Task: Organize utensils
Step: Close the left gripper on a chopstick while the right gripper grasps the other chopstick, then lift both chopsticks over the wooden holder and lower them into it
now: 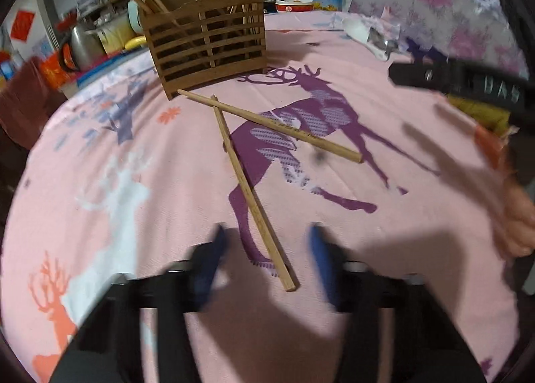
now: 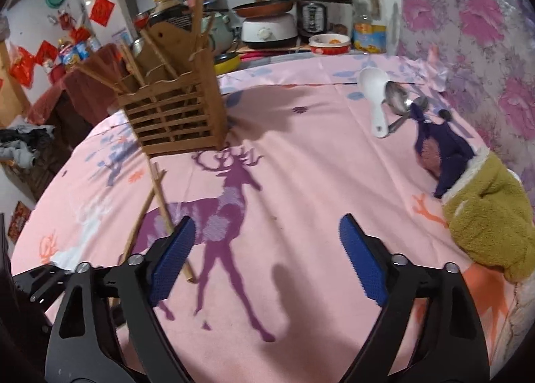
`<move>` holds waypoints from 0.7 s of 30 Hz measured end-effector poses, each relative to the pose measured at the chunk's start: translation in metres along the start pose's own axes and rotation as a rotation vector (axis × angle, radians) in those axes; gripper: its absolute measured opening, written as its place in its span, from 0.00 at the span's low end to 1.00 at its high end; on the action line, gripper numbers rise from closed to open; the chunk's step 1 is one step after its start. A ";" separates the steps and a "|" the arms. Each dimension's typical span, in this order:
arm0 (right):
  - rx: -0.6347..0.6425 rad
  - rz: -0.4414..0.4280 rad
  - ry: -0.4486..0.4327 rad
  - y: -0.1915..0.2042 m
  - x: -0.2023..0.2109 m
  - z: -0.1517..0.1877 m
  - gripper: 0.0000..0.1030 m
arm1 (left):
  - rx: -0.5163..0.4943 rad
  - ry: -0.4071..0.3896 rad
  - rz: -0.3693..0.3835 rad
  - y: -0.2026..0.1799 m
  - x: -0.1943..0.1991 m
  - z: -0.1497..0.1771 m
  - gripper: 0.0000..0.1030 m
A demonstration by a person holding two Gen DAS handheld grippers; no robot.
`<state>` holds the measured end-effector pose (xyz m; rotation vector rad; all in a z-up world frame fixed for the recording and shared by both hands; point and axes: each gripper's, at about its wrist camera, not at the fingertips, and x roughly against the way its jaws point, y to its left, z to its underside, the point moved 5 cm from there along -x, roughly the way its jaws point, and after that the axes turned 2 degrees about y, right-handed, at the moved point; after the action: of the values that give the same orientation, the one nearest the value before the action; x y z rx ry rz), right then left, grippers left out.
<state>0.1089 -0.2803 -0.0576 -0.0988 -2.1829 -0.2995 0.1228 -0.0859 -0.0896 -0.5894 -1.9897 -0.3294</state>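
Closest in the left wrist view, the left gripper [image 1: 267,249] hangs low over a round table under a pink cloth printed with deer [image 1: 418,249]. Its blue-padded fingers [image 1: 214,259] are blurred and stand partly apart, one on each side of the near end of a chopstick. Whether the pads press on it cannot be told.

Two light wooden chopsticks lie crossed on the cloth. The nearer wooden chopstick [image 1: 249,190] has its long axis running from its square end between the fingers up and away toward the holder. The second wooden chopstick [image 1: 267,124] lies across the first one's far end, its long axis slanting from upper left to lower right, its thick end to the right.

In the right wrist view the right gripper [image 2: 267,259] is held above the cloth with its jaws spread wide and nothing between them. A person's forearm in an olive fleece sleeve [image 2: 485,216] rests to the right.

Beyond the chopsticks stands one brown slatted wooden utensil holder [image 1: 207,48], holding several more chopsticks that lean outward.

Farther right lie one white plastic rice scoop [image 2: 376,95] and at least two metal spoons [image 2: 398,100], touching each other.
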 end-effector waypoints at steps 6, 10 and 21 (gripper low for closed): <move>0.066 -0.107 0.071 0.027 -0.011 0.014 0.54 | 0.120 -0.013 -0.039 0.033 0.004 -0.006 0.07; 0.200 -0.103 0.120 0.056 -0.023 0.032 0.49 | 0.171 -0.007 -0.055 0.046 0.003 -0.008 0.07; 0.324 -0.096 0.174 0.082 -0.036 0.052 0.07 | 0.163 -0.006 -0.066 0.046 0.003 -0.006 0.07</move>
<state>0.1041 -0.1868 -0.1009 0.2057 -2.0371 -0.0043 0.1511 -0.0495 -0.0851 -0.4229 -2.0217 -0.2029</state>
